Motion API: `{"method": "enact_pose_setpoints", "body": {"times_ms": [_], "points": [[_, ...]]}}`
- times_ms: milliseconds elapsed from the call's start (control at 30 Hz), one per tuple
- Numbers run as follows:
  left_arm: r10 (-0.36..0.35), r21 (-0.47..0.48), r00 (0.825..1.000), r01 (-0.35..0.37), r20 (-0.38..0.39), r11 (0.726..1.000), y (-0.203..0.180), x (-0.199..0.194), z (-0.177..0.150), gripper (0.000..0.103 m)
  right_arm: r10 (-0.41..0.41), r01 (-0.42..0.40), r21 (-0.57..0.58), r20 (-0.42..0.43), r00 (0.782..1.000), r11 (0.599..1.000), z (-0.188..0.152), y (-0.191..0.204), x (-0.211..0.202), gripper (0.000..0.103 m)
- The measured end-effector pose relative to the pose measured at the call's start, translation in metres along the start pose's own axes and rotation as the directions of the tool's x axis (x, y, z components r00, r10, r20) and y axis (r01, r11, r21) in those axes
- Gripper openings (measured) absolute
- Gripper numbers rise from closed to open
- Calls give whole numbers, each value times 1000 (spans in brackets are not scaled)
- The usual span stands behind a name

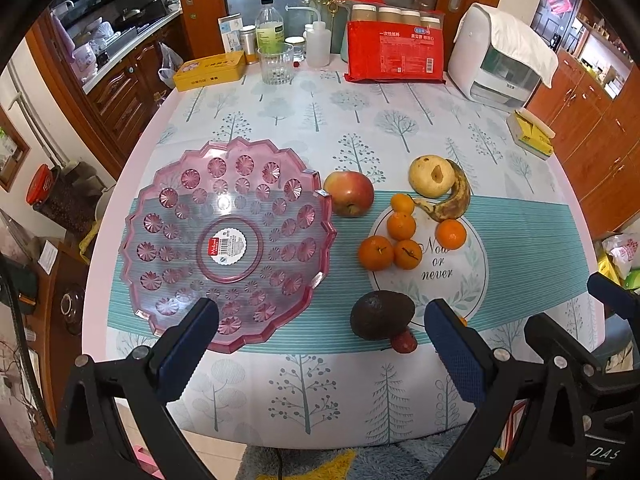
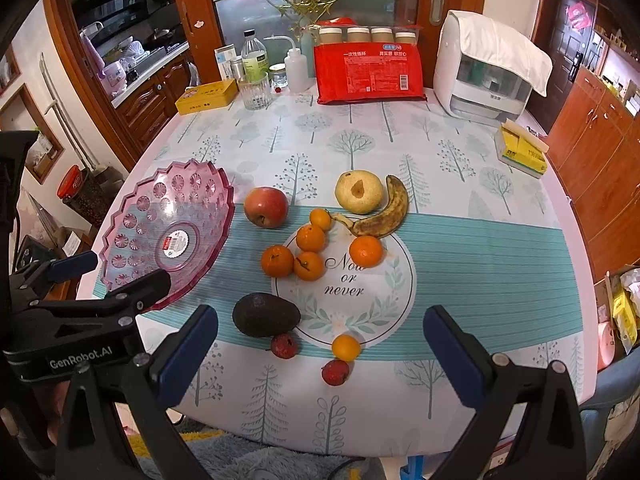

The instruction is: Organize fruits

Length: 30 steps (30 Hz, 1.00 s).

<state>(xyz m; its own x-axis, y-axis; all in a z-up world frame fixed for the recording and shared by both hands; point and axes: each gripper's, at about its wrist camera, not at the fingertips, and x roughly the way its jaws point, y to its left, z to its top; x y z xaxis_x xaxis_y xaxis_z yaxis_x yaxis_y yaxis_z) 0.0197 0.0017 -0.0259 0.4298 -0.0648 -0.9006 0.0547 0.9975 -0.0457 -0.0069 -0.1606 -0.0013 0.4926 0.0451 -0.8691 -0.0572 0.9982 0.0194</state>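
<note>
Left gripper (image 1: 320, 344): black frame, blue ribbed pads, jaws spread wide, nothing between them; hovers over the near table edge. Right gripper (image 2: 320, 352): same build, jaws likewise wide apart and empty, just beside the left one on its right.

Nearest items, ahead of the left gripper:
- Dark, rough-skinned oval avocado (image 1: 382, 314), between the pad tips, lying on the teal striped placemat (image 1: 520, 240).
- Small red bumpy lychee (image 1: 404, 341), touching the avocado's near side.
- Pink transparent scalloped plastic fruit bowl (image 1: 160, 208) with a round label at its centre, empty, ahead-left; its near rim lies behind the left pad.

Nearest items, ahead of the right gripper:
- Small smooth orange kumquat-like fruit (image 2: 346, 347), between the pad tips.
- Second red lychee (image 2: 335, 372), just nearer than that fruit.

Farther ahead:
- Five round orange tangerines (image 2: 310, 238), a loose cluster on the placemat's white printed circle.
- Red-yellow apple (image 2: 266, 206), just beside the bowl's right rim.
- Brown-spotted overripe banana (image 2: 384, 216), curled against a pale yellow bruised pear (image 2: 359, 192).

Far table edge, well apart from both grippers:
- Yellow flat tin (image 2: 208, 97), ribbed clear glass tumbler (image 2: 255, 90), white squeeze bottle (image 2: 296, 70), red pack of paper cups (image 2: 368, 74), white countertop appliance (image 2: 480, 80) draped with a cloth, yellow tissue box (image 2: 520, 152).

Surface: table under a tree-print cloth (image 2: 460, 160).
</note>
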Motion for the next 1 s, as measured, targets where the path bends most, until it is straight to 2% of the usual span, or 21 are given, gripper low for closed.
{"method": "enact_pose_setpoints", "body": {"times_ms": [1000], "points": [[1, -9, 999, -1, 36, 1000, -6, -12, 5, 102, 24, -25, 5, 31, 999, 1000, 9, -11, -10, 103]]}}
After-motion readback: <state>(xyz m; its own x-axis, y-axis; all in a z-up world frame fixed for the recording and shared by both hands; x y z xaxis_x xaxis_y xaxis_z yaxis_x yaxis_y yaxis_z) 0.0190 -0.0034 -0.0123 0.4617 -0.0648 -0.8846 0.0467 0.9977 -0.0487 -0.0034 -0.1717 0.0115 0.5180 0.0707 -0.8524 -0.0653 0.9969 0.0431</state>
